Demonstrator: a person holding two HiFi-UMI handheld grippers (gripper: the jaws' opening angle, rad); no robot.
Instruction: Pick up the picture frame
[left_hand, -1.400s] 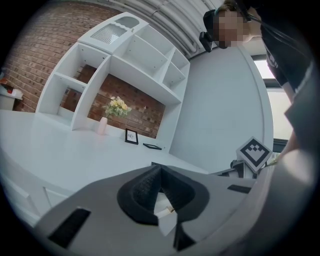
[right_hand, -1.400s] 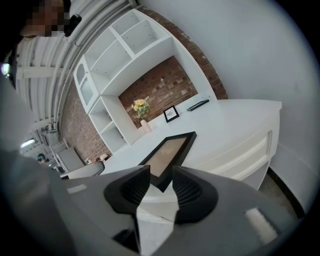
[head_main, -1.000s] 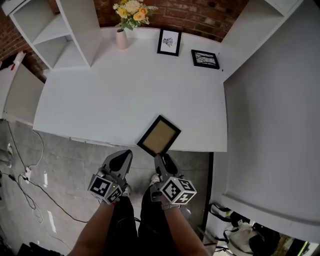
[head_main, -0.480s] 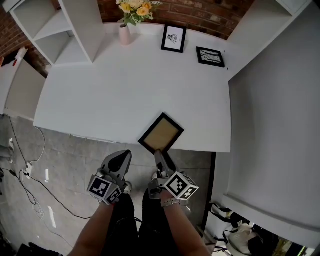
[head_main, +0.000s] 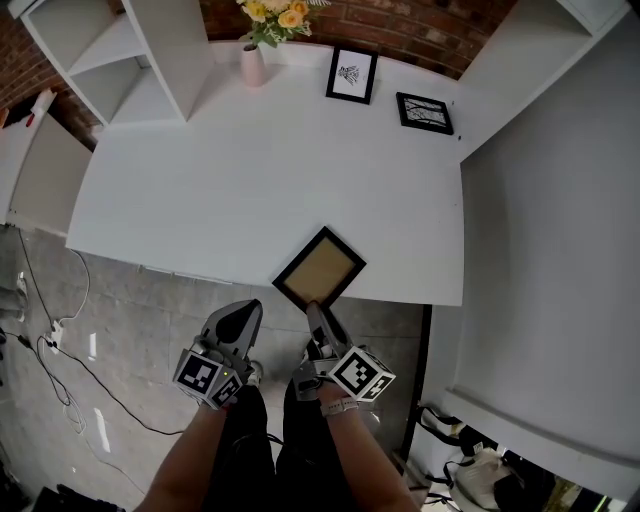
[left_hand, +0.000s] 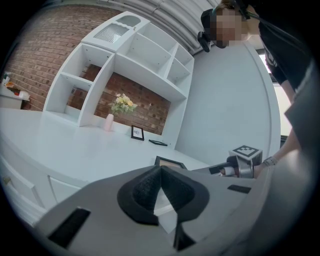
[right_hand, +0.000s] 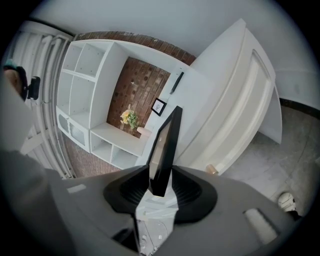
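A black picture frame (head_main: 320, 268) with a tan face lies flat on the white table (head_main: 250, 180), its near corner over the front edge. My right gripper (head_main: 312, 308), rolled on its side, has that corner between its jaws. In the right gripper view the picture frame (right_hand: 167, 145) stands edge-on between the pads (right_hand: 137, 187), and the right gripper (right_hand: 161, 175) is closing, its pads touching both faces. My left gripper (head_main: 245, 310) hangs just left of it, below the table edge, shut on nothing. The left gripper view shows the left gripper (left_hand: 159, 175), the picture frame (left_hand: 170, 162) and the right gripper (left_hand: 217, 170).
At the table's back stand two small framed pictures (head_main: 352, 75) (head_main: 424, 112) and a pink vase of flowers (head_main: 253, 60). A white shelf unit (head_main: 130, 60) fills the back left. A white panel (head_main: 540, 250) borders the table's right side. Cables (head_main: 60, 350) lie on the floor at left.
My right gripper has rolled onto its side and sits at the frame's overhanging corner. The left gripper and the frame have kept still.
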